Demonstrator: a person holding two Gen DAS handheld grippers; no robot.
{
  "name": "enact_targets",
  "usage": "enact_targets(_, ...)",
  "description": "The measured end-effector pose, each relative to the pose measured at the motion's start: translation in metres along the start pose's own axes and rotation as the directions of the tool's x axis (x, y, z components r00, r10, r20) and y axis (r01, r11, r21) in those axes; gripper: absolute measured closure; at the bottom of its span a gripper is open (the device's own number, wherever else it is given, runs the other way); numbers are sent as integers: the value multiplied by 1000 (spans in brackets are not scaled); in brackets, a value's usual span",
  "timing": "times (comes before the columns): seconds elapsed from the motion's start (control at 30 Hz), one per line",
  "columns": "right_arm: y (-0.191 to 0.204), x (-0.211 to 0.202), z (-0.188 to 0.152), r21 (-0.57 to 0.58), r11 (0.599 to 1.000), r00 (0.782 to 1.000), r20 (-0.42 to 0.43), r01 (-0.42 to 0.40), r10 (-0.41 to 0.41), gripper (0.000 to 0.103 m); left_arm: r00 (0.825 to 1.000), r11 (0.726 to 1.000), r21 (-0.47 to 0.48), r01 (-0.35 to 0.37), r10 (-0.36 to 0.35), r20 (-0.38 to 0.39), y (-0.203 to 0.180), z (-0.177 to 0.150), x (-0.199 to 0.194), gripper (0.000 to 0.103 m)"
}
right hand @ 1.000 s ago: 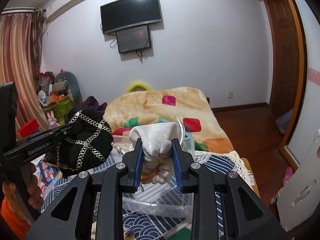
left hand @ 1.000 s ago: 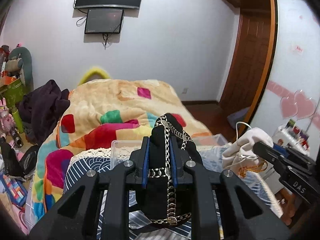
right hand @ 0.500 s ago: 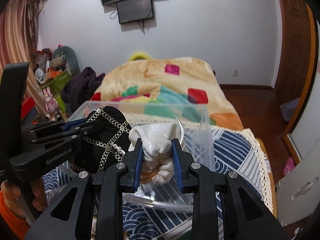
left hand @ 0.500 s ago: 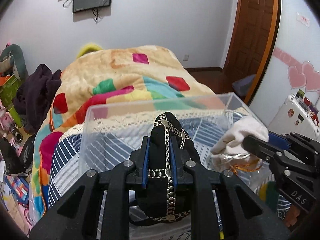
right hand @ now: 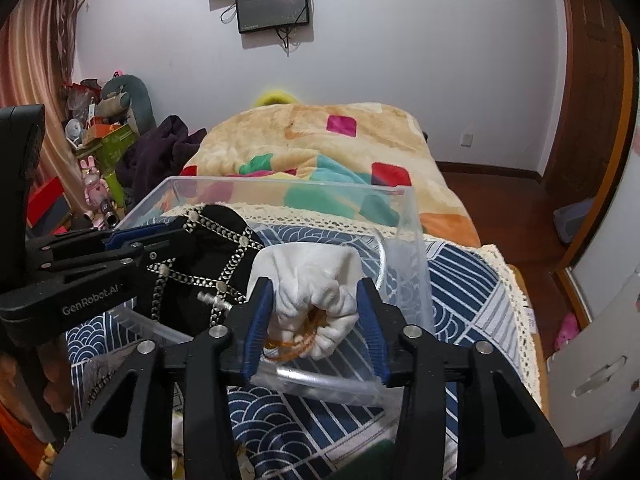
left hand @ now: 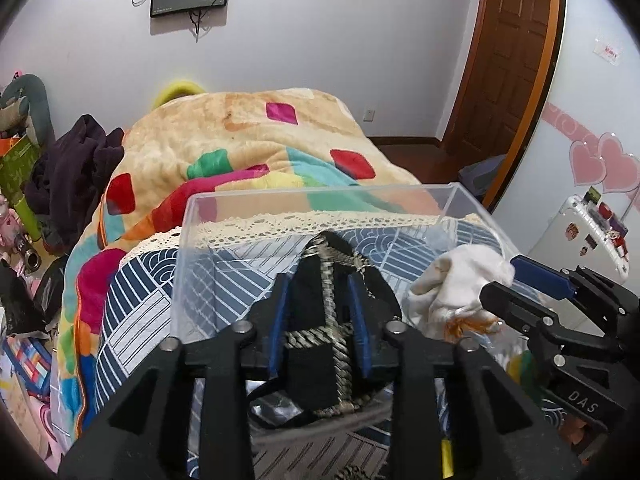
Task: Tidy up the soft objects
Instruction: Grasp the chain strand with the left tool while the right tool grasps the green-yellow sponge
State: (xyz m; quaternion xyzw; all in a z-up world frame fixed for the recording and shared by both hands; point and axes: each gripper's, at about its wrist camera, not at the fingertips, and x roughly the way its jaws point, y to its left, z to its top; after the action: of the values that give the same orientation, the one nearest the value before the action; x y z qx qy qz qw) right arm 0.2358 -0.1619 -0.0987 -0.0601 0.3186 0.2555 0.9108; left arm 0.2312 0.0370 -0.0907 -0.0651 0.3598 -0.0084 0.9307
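Note:
A clear plastic box [left hand: 320,196] stands on the blue patterned cloth; it also shows in the right wrist view [right hand: 408,240]. My left gripper [left hand: 320,316] is shut on a black pouch with silver chains [left hand: 324,300] and holds it inside the box; the pouch also shows in the right wrist view [right hand: 216,248]. My right gripper [right hand: 316,312] is shut on a white drawstring pouch [right hand: 308,280] with orange cord, held over the box's right side, beside the black pouch. The white pouch also shows in the left wrist view [left hand: 456,284].
A blue patterned cloth with a lace edge [right hand: 472,304] covers the surface under the box. Behind it lies a colourful blanket on a bed [left hand: 248,144]. Dark clothes and toys are piled at the left [left hand: 68,164]. A wooden door [left hand: 508,52] is at the right.
Both grippers have lowered with their pouches from above the box down into it. The box now fills more of both views. Both grips are unchanged.

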Motion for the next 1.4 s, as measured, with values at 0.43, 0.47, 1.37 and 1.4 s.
enact_targets(0.43,-2,-58,5,12,1000,984,178,22,-24,27,987,999,34,-24,18,160,-6,-13,-77,28)
enact_targets(0.47,-1,-62,5,12,1000,982,189,28,-29,26,986,999,32,-22,16,163,-5,-17,-81,26)
enact_targets(1.37,-25,-36,-80,74,995,998,-13,64,-63,20,1000,1000,-1,22,-22,-2,2,-115,-62,63)
enact_targets(1.4,-25,-35,-82,75,995,998,-16,60,-59,20,1000,1000,0,28,-28,-2,2,-115,-63,65)
